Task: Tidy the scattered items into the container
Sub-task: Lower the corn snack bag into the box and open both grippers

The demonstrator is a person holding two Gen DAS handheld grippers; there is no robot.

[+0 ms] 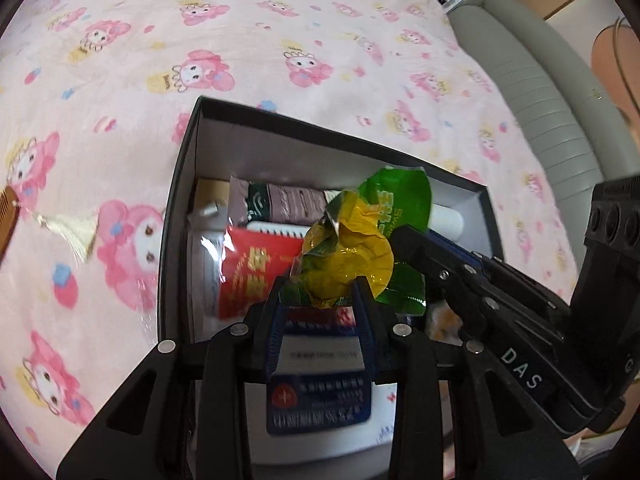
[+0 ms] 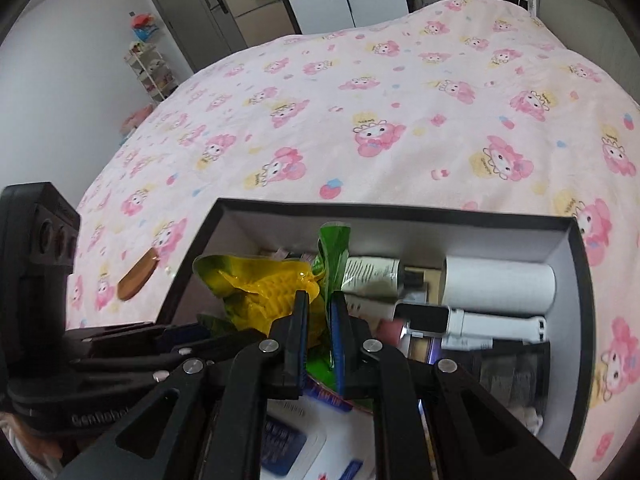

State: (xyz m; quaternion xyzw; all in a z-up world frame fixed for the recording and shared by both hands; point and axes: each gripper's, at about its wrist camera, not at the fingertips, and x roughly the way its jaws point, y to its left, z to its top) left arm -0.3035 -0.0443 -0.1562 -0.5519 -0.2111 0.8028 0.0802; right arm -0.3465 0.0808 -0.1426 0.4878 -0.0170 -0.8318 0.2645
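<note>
You had both grippers over the black box [image 2: 580,280] on the pink bedspread [image 1: 280,40], so the crinkled green-and-yellow snack packet [image 1: 352,256] hung above the clutter already inside, likely ready to drop. Your right gripper [image 2: 320,320] was pinched nearly closed on its green edge, and your left gripper [image 1: 320,292] stood partly open astride its yellow end; whether it gripped, I cannot tell. A wooden comb [image 2: 138,280] lay outside.

Both the left gripper [image 1: 320,292] and right gripper [image 2: 319,312] are black, silver-screwed, with blue-lined jaws.
</note>
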